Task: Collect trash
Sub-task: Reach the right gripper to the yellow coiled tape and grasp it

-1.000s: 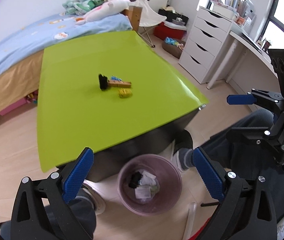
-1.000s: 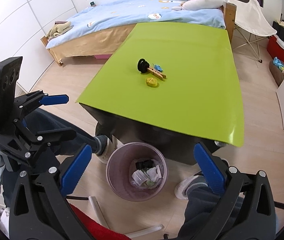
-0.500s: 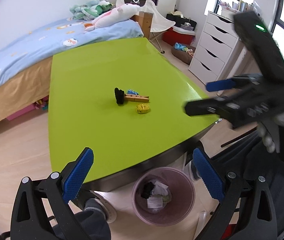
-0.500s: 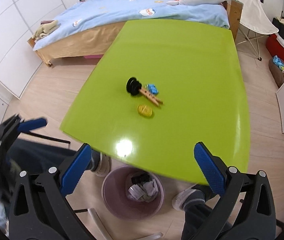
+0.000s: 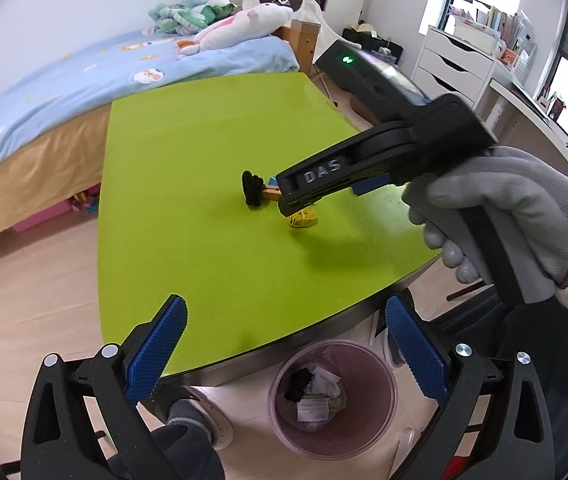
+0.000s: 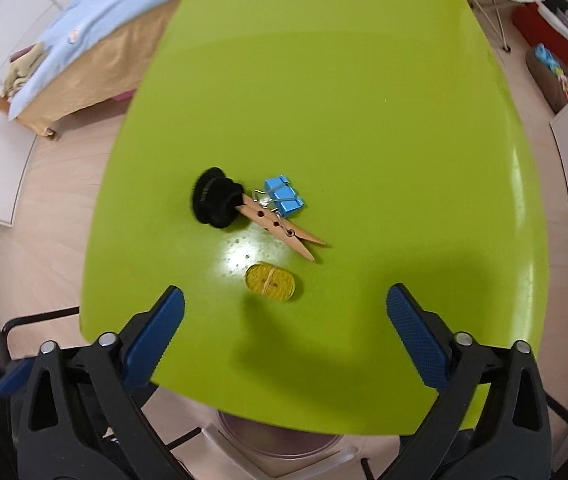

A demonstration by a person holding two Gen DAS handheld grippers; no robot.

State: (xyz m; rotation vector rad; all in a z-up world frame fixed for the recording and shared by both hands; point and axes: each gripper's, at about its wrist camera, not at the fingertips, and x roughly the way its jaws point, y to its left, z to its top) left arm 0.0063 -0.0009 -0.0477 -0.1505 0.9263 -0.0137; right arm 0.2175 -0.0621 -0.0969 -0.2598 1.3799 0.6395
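Both tools gape wide, empty: right tool (image 6: 284, 320) above yellow coil (image 6: 271, 282), wooden clothespin (image 6: 284, 232).

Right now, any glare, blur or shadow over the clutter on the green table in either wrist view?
Right wrist view: a white glare patch sits on the green table between the clothespin and the yellow roll; a dark shadow covers the near edge; the bed at top is smeared. Left wrist view: sharp in the middle, the right gripper hides part of the clutter, and its shadow falls beside it.
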